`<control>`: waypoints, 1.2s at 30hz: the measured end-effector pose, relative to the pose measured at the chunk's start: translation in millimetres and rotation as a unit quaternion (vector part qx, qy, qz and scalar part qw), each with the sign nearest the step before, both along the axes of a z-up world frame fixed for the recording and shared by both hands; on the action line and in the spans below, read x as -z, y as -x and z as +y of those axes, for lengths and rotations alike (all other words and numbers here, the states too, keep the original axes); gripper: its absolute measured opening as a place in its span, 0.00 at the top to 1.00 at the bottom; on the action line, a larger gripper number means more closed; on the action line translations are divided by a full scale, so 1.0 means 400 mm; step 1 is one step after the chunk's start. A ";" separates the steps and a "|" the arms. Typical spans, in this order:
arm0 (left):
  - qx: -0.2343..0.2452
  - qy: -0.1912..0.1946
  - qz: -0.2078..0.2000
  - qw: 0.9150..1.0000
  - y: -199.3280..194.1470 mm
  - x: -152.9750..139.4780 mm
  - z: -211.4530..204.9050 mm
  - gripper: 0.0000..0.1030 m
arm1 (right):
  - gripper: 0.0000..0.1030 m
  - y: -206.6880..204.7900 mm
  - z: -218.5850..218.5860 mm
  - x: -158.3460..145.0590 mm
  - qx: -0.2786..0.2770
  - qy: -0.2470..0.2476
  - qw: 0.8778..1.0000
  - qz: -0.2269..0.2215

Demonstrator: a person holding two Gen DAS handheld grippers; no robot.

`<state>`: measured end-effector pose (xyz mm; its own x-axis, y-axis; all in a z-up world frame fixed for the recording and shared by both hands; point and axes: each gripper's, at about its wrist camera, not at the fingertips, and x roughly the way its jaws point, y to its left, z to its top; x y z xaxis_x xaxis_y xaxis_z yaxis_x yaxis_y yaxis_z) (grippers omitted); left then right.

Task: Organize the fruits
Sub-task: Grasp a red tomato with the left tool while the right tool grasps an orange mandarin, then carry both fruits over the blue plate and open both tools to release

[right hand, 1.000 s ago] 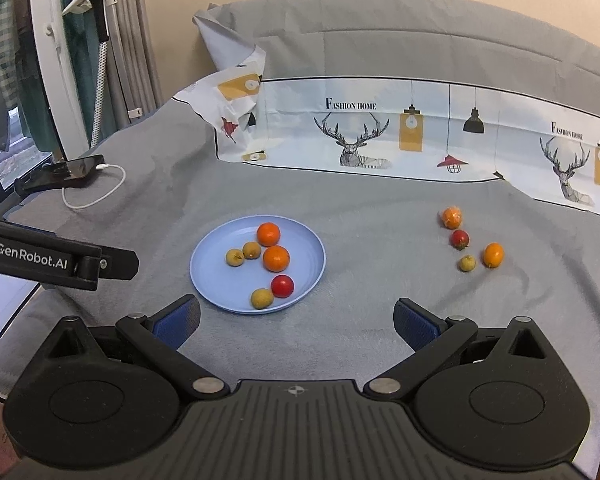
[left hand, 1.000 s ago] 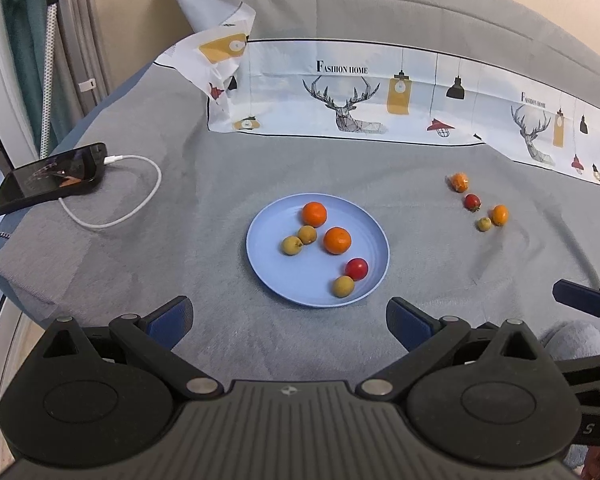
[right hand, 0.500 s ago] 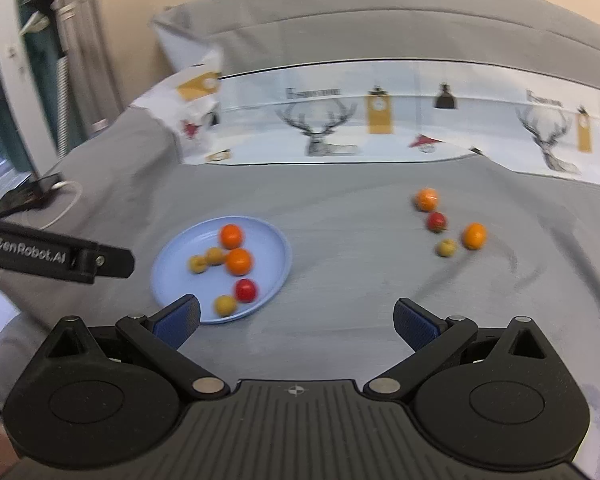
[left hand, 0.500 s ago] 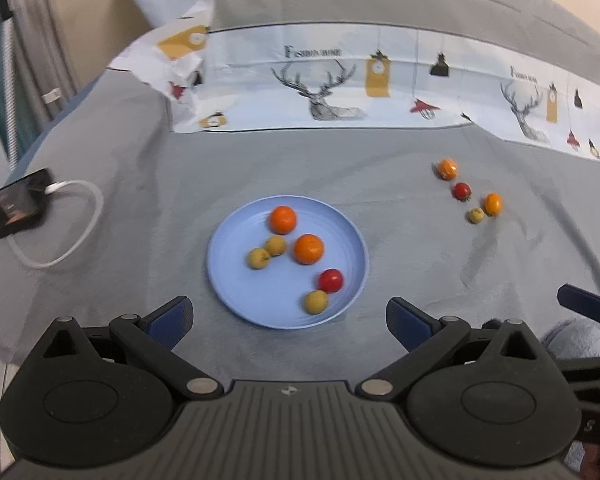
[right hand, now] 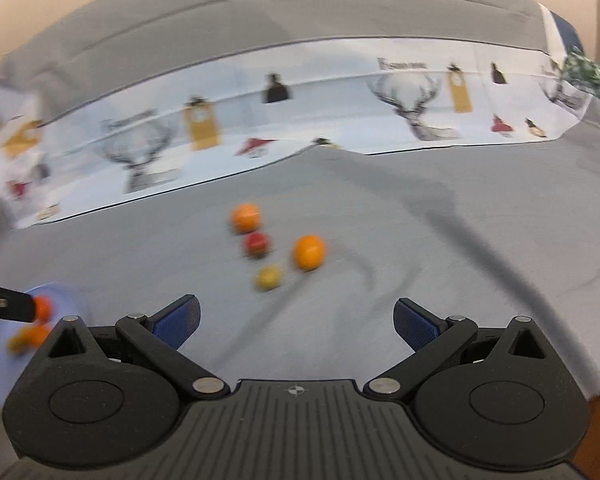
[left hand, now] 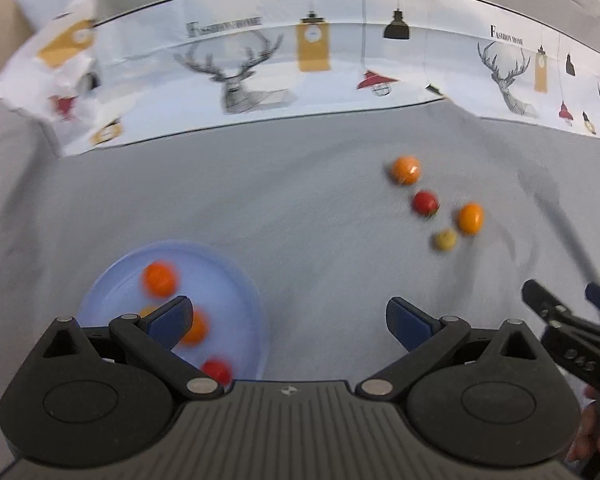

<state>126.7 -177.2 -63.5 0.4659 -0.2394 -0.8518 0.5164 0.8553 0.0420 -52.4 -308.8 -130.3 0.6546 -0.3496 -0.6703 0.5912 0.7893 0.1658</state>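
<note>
A blue plate [left hand: 236, 280] with several small fruits sits low left in the left wrist view, partly behind my left finger. On the grey cloth lie loose fruits: an orange [left hand: 406, 169], a red tomato [left hand: 425, 203], a second orange [left hand: 470, 218] and a yellow fruit [left hand: 445, 239]. My left gripper [left hand: 288, 318] is open and empty, right of the plate. My right gripper [right hand: 296, 318] is open and empty, just short of the orange [right hand: 245, 217], tomato [right hand: 256, 244], second orange [right hand: 309, 252] and yellow fruit [right hand: 267, 277]. The plate's edge [right hand: 56, 290] shows at far left.
A white printed cloth [left hand: 260, 68] with deer and lamps lies folded along the back of the table. The right gripper's tip [left hand: 556, 316] shows at the left view's right edge. The left gripper's arm [right hand: 4, 308] pokes in at the right view's left edge.
Both grippers have moved forward and to the right, toward the loose fruits. The plate has slid to the lower left of both views. The phone and cable have left the view.
</note>
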 end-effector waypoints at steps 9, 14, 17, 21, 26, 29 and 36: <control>0.039 -0.008 0.018 0.999 -0.179 0.161 -0.330 0.00 | 0.02 -0.233 -0.188 0.201 0.005 0.014 1.000 0.016; 0.064 -0.017 0.038 0.997 -0.219 0.249 -0.442 0.00 | 0.09 -0.298 -0.207 0.291 -0.060 0.043 0.997 0.031; 0.077 -0.029 0.048 0.995 -0.223 0.295 -0.474 0.00 | 0.09 -0.293 -0.203 0.298 -0.062 0.053 0.996 0.038; 0.079 -0.041 0.068 0.994 -0.227 0.337 -0.485 0.02 | 0.09 -0.290 -0.205 0.300 -0.057 0.057 0.996 0.035; 0.117 -0.022 0.055 0.991 -0.209 0.308 -0.484 0.72 | 0.64 -0.289 -0.181 0.283 -0.079 0.088 0.993 0.028; 0.124 -0.001 0.061 0.990 -0.208 0.294 -0.467 0.72 | 0.64 -0.284 -0.193 0.281 -0.072 0.074 0.994 0.022; 0.137 0.023 0.000 0.990 -0.125 0.188 -0.370 0.72 | 0.64 -0.256 -0.220 0.271 -0.024 0.075 0.997 0.009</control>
<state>176.6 -325.2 -138.6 0.3783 -0.3958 -0.8368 0.7288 0.6847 0.0056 50.2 -396.7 -238.7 0.6615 -0.4148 -0.6248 0.5534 0.8323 0.0334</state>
